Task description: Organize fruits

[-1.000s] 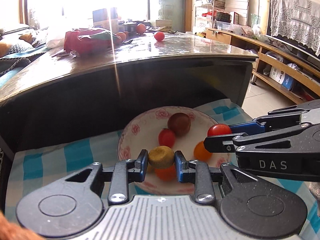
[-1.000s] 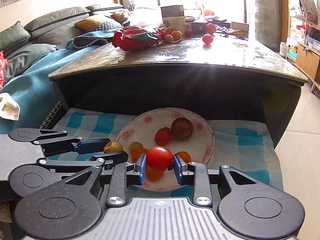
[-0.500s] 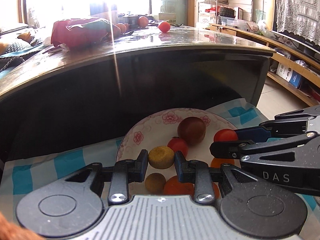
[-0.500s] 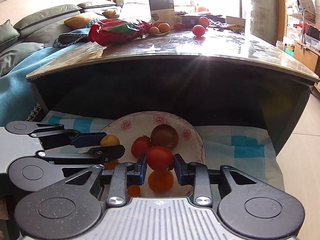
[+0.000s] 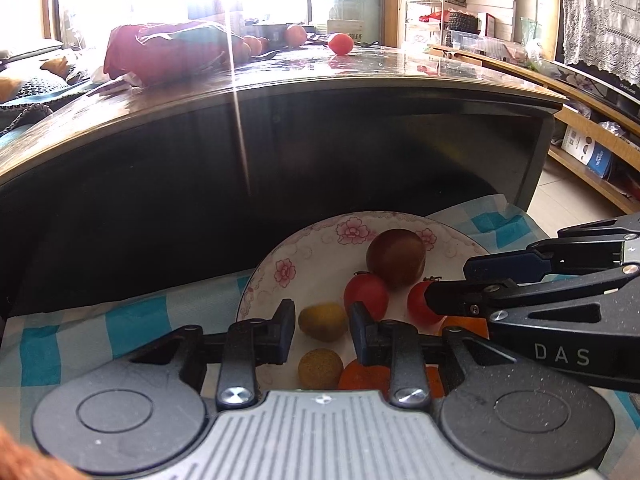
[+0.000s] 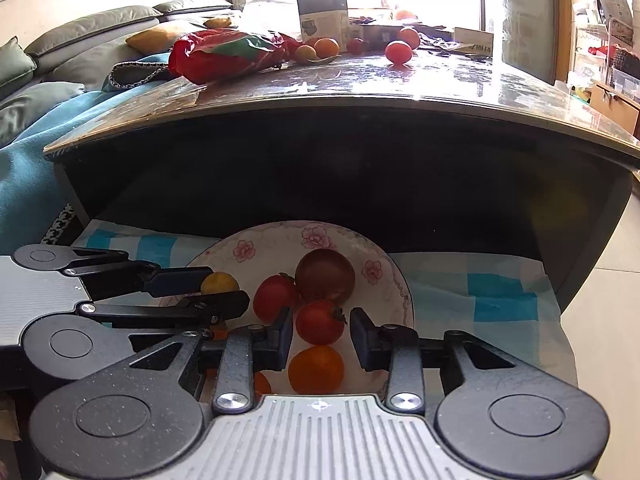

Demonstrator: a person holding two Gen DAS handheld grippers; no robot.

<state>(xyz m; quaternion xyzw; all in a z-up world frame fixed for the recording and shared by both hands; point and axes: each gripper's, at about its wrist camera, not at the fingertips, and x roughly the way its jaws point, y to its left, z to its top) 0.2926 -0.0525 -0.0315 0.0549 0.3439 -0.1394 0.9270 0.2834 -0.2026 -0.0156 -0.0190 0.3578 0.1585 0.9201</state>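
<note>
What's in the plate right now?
In the plate: a brown fruit, two tomatoes, an orange and a yellow fruit. The grippers cover the plate's near edge, so more may sit there.

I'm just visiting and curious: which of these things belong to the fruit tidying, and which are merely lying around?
Part of the job:
flowered plate
small tomato
yellow-green fruit
left gripper
right gripper

Lying about:
red bag
box
sofa cushions
</note>
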